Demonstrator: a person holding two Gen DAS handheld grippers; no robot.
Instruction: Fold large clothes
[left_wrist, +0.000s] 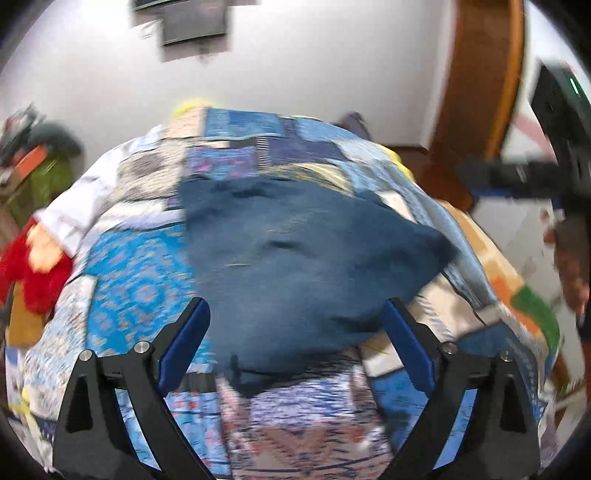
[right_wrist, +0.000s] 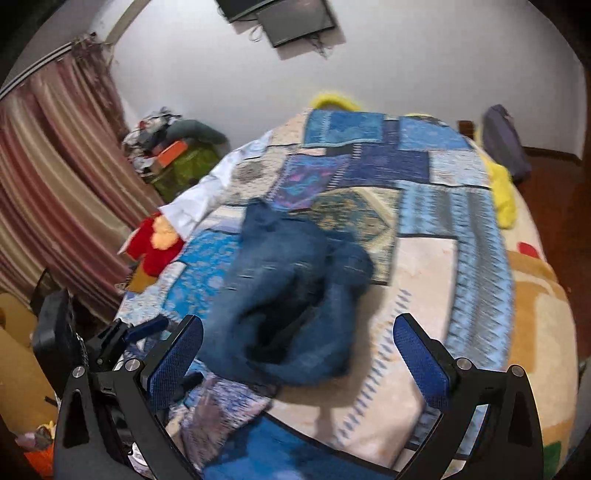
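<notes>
Item: crumpled dark-blue denim garment (right_wrist: 291, 291), heaped mid-bed on patchwork blue quilt (right_wrist: 424, 177). My left claw (left_wrist: 295, 343) and right claw (right_wrist: 297, 354): both spread, empty. Risk: pinching quilt with denim, dragging both.

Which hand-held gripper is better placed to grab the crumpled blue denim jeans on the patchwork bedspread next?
Probably the left hand-held gripper: its open fingers frame the near edge of the crumpled blue denim jeans. The right hand-held gripper, also open, has the jeans lying toward its left finger, over the patchwork bedspread.
</notes>
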